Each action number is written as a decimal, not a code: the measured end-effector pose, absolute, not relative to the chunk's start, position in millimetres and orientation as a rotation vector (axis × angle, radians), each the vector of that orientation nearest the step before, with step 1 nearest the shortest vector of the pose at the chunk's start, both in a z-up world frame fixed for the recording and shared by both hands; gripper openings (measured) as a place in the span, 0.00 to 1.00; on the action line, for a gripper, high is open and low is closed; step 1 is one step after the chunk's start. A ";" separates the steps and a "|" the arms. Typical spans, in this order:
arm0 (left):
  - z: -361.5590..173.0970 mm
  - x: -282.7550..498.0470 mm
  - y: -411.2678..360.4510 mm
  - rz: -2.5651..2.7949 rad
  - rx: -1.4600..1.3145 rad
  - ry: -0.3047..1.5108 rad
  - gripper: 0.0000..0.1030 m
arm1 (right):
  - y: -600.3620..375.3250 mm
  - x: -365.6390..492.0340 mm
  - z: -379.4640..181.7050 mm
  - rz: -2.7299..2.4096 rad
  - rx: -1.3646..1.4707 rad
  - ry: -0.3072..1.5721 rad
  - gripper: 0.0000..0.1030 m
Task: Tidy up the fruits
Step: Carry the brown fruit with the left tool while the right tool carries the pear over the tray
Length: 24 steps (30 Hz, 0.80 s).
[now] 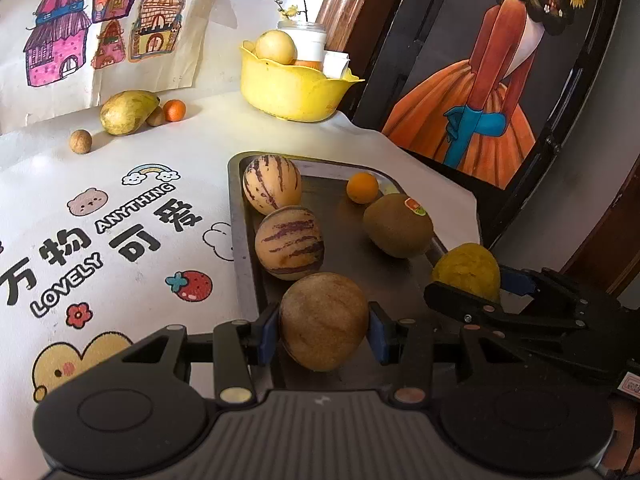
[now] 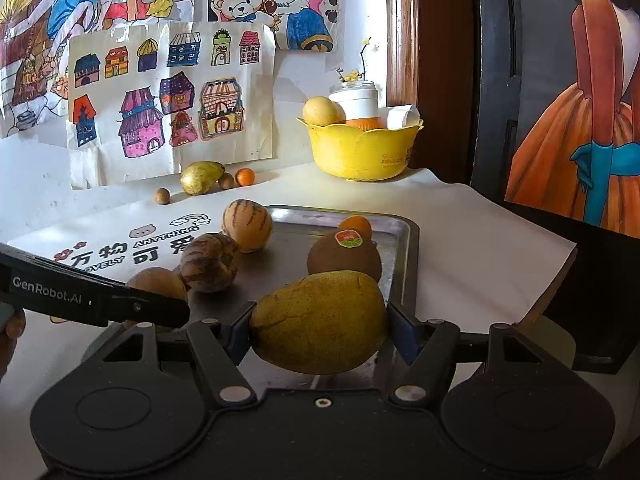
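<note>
The left gripper [image 1: 324, 334] pinches a round brown melon-like fruit [image 1: 323, 320] between its blue pads, holding it over the near-left corner of the metal tray [image 1: 240, 248], just behind two striped fruits [image 1: 289, 242] that line the tray's left edge toward the far-left corner. The right gripper [image 2: 318, 330] is clamped on a yellow-green mango [image 2: 320, 322], whose long axis lies crosswise between the pads, its narrower end pointing left; it sits over the tray's near edge, toward the right side, directly in front of a kiwi [image 2: 344, 258] with a sticker and a small orange [image 2: 356, 226] behind that. So each gripper already has its fruit, and what matters is the free spot beneath: the left one continues the column along the left edge, the right one fills the gap near the right edge. Whether either fruit touches the tray floor is hard to judge from these views; both look slightly raised. A second mango [image 1: 128, 112], a small tangerine [image 1: 174, 110] and two brown balls lie well apart at the table's far edge, nearer the left hand, with a yellow bowl [image 1: 292, 88] at the far corner.
</note>
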<state>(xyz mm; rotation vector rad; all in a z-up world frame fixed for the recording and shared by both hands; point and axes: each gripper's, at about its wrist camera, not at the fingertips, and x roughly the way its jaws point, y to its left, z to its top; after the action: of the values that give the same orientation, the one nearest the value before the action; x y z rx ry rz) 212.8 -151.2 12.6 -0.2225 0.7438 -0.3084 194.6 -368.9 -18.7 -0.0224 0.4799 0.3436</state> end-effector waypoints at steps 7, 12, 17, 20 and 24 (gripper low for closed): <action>7.5 218.7 -155.9 -0.290 -0.224 0.751 0.47 | -373.9 200.6 -26.4 0.333 0.015 0.479 0.68; 6.8 220.1 -155.4 -0.286 -0.235 0.750 0.47 | -373.6 199.4 -30.1 0.329 0.016 0.486 0.68; 7.3 221.3 -155.5 -0.288 -0.229 0.757 0.48 | -372.1 198.5 -31.2 0.325 0.000 0.479 0.68; 8.2 222.6 -156.4 -0.287 -0.221 0.763 0.48 | -370.7 196.1 -32.5 0.325 -0.013 0.470 0.69; 8.8 222.8 -157.1 -0.284 -0.223 0.769 0.48 | -370.0 194.5 -31.9 0.325 -0.017 0.469 0.69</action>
<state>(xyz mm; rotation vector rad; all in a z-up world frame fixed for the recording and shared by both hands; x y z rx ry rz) 222.8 -157.1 8.8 -0.2232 0.7686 -0.2842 194.5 -370.0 -31.9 -0.0167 0.4688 0.3247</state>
